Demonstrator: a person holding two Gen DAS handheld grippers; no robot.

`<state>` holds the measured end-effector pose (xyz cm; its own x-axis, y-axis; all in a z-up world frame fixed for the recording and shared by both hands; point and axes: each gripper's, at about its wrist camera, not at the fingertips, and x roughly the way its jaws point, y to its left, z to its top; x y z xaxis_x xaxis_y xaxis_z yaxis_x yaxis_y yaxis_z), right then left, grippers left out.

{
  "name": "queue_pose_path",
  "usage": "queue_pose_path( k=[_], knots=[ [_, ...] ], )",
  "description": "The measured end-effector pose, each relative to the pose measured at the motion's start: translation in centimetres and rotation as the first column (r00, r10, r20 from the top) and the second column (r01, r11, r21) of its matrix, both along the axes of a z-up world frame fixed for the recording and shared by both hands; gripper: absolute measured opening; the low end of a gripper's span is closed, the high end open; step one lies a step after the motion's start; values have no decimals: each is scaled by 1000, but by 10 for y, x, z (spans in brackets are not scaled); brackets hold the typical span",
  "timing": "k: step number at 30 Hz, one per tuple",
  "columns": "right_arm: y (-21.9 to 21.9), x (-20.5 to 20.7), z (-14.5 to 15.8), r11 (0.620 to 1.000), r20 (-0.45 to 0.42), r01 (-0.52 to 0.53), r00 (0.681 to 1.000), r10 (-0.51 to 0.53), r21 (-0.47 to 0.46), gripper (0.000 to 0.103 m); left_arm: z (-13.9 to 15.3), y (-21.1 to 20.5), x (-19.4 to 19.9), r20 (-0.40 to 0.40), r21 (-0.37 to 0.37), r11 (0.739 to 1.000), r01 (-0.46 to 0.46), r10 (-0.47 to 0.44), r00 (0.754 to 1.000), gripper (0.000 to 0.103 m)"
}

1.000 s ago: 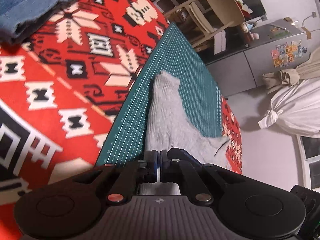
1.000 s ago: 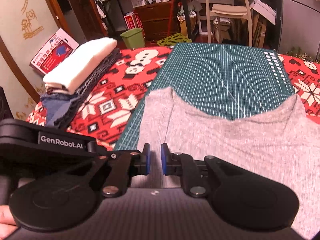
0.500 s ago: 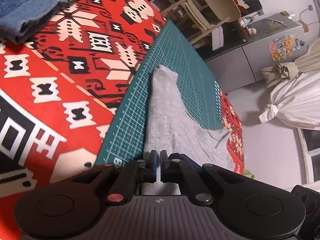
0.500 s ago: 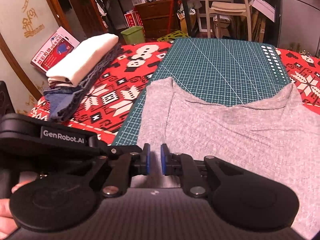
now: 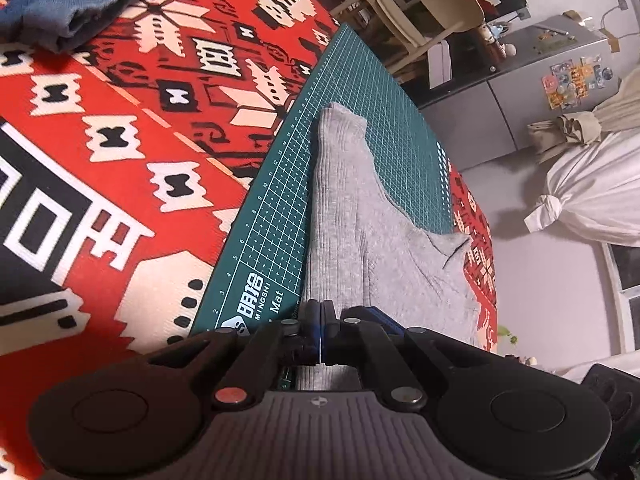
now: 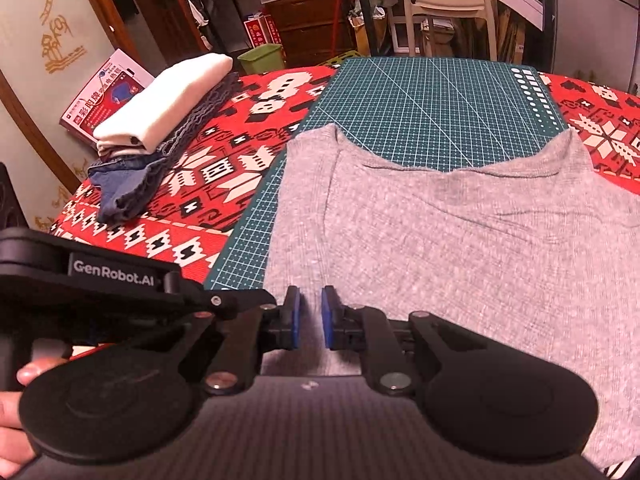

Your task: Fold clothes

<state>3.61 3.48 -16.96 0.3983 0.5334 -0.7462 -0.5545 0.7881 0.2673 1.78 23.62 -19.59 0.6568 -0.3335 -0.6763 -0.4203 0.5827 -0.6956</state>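
Observation:
A grey ribbed garment [image 6: 460,248] lies spread flat on the green cutting mat [image 6: 436,104]; its neckline faces the far side. The same grey garment [image 5: 360,216] runs away from my left gripper [image 5: 321,330], which is shut, with the cloth's near left edge reaching right into its closed pads. That gripper's black body [image 6: 112,280] appears at the left of the right wrist view, held by a hand [image 6: 16,412]. My right gripper [image 6: 311,322] hovers over the garment's near edge. Its blue pads stand a narrow gap apart and nothing shows between them.
A red patterned cloth [image 6: 224,168] covers the table under the mat. A stack of folded clothes [image 6: 160,120], white on top and denim below, sits at the left. A chair [image 6: 444,0] and cluttered shelves stand beyond the far edge.
Both grippers have drawn back toward the near edge. The mat's printed logo corner has come into the left wrist view. The pads' spacing is unchanged.

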Motion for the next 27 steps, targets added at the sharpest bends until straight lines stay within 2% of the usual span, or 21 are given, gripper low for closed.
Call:
queue_pose_path(
  k=[4,9,14,21,27],
  knots=[
    [-4,-10,8,1000,19,-19,1000,19,0,13,3,-4,-5,1,0,1000,16,-16,1000,2],
    [-9,-18,3,1000,8,-24,1000,24,-11,13,4,-10,-11,-5,0,999,38,-38,999,2],
    [-10,-21,-3,1000,23,-21,999,21,-22,13,7,-14,-15,-3,23,998,56,-56,998,3],
    [-18,-34,7,999,33,-48,998,48,-18,14,10,-19,-21,-1,51,995,81,-81,997,2],
    [-23,-43,-1,998,33,-52,998,53,-30,14,3,-24,-26,-15,76,992,101,-100,995,3]
  ],
)
